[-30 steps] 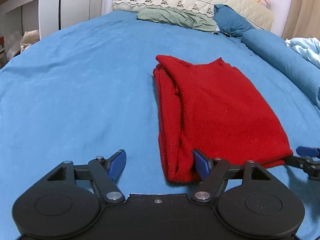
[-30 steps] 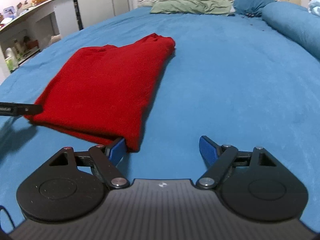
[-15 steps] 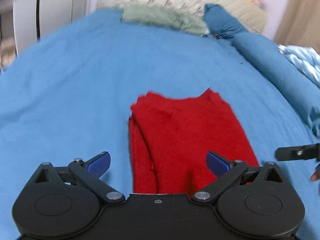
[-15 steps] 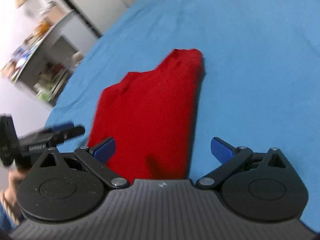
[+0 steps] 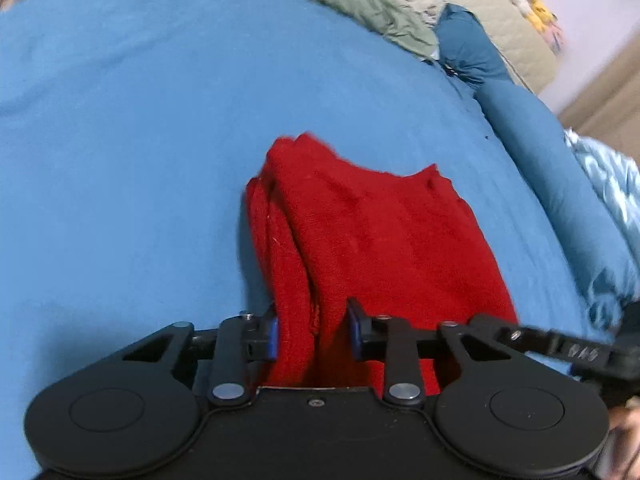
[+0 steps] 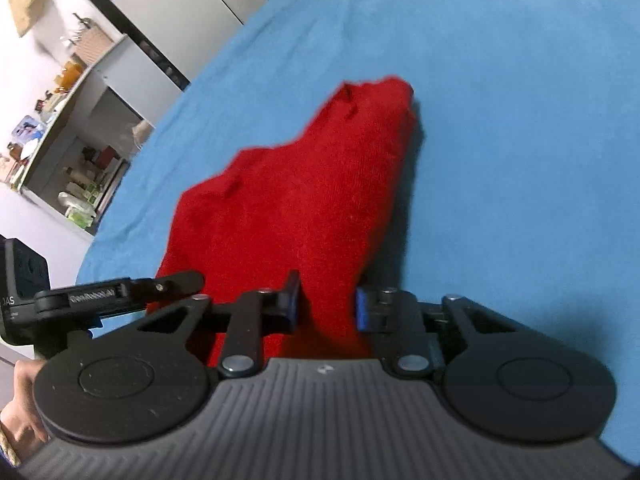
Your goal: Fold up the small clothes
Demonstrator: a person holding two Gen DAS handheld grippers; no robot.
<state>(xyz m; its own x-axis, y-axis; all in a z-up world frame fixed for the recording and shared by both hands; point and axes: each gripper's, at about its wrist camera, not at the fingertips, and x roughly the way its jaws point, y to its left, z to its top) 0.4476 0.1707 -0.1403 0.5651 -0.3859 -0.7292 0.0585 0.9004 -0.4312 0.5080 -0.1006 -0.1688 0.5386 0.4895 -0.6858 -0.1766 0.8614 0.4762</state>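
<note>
A folded red garment [image 5: 380, 240] lies on the blue bed sheet [image 5: 140, 140]. My left gripper [image 5: 313, 334] is at the garment's near left corner. Its jaws are closing, and bunched red cloth fills the gap and touches both blue pads. In the right wrist view the same garment [image 6: 304, 200] runs away from me. My right gripper [image 6: 328, 304] is closing on its near right corner, with cloth squeezed between the pads. Each gripper shows in the other's view: the right gripper [image 5: 560, 346] and the left gripper [image 6: 120, 292].
A green pillow [image 5: 360, 4], a dark blue bolster [image 5: 540, 152] and a pale blue quilt [image 5: 612, 184] lie along the bed's far and right sides. Left of the bed stand a cluttered white shelf unit [image 6: 80, 140] and a wardrobe [image 6: 180, 0]. A person's hand [image 6: 20, 400] shows at bottom left.
Both grippers moved forward over the garment's near edge with jaws wide, then closed onto its two near corners. Both views have rolled, and the cloth is now bunched between the pads.
</note>
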